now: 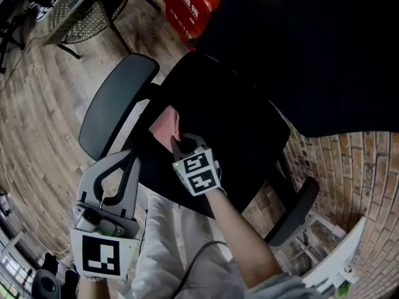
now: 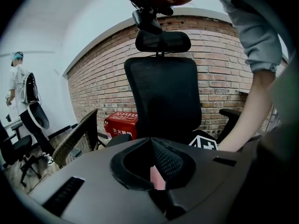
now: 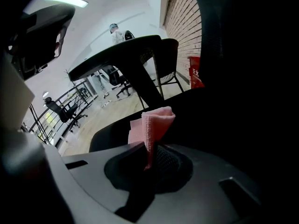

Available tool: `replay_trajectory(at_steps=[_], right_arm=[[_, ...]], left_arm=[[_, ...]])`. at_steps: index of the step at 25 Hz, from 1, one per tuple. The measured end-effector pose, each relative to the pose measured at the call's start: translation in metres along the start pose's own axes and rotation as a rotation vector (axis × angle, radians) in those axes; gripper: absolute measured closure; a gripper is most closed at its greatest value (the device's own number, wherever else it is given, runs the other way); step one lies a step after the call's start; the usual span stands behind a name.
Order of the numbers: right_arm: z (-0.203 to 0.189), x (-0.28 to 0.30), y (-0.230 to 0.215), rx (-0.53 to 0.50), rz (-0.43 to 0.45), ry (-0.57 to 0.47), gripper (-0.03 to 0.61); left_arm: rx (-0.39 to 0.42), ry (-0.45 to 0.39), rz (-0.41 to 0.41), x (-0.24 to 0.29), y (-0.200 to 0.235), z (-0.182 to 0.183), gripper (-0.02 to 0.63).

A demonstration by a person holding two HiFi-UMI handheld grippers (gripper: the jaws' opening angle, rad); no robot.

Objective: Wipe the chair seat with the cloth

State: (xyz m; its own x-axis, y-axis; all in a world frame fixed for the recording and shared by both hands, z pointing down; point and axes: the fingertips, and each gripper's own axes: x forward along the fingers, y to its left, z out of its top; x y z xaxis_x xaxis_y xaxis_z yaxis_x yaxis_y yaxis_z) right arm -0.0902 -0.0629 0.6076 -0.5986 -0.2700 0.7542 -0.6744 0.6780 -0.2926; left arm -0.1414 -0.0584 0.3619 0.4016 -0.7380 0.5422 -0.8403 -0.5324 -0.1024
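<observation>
A black office chair fills the head view, its seat [image 1: 237, 136] in the middle and its tall backrest [image 2: 162, 94] facing the left gripper view. A pink cloth [image 1: 163, 124] lies bunched at the seat's left edge. My right gripper [image 1: 179, 143] is shut on it, and in the right gripper view the cloth [image 3: 152, 127] stands up folded out of the right gripper [image 3: 148, 160]. My left gripper [image 1: 132, 157] hangs off the seat's front left corner. It [image 2: 152, 148] is shut, with only a pink sliver showing behind the jaws.
The chair's left armrest [image 1: 118, 101] and right armrest [image 1: 296, 210] flank the seat. A red box [image 1: 190, 5] and a wicker chair [image 1: 78, 11] stand behind on the wood floor. A brick wall [image 1: 361, 179] runs along the right. A person [image 2: 21, 87] stands far off.
</observation>
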Motion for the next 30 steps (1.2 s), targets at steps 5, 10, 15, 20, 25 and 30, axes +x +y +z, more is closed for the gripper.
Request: replay_trajectory(at_steps=[5,10,15,20,25,30], right_arm=[[0.008,0.011,0.041,-0.021,0.062,-0.005,0.523],[0.008,0.017,0.051,-0.067,0.081,0.011,0.523],[0.006,0.012,0.024,-0.082,0.045,0.023,0.523],[0.002,0.003,-0.020,-0.047,-0.028,0.014,0.523],[-0.001,-0.012,-0.077,-0.002,-0.119,0.005,0.523],[-0.006,-0.034,-0.138,0.031,-0.223,0.001,0.523]], left_arm=[[-0.005,0.001,0.007,-0.007,0.002,-0.004,0.595],[-0.005,0.008,0.011,-0.010,0.003,-0.007,0.595],[0.001,0.009,-0.004,-0.004,-0.001,-0.005,0.595],[0.002,0.003,-0.014,0.006,-0.006,0.001,0.595],[0.020,0.008,-0.039,0.017,-0.016,0.006,0.595],[0.055,-0.006,-0.069,0.030,-0.025,0.014,0.595]])
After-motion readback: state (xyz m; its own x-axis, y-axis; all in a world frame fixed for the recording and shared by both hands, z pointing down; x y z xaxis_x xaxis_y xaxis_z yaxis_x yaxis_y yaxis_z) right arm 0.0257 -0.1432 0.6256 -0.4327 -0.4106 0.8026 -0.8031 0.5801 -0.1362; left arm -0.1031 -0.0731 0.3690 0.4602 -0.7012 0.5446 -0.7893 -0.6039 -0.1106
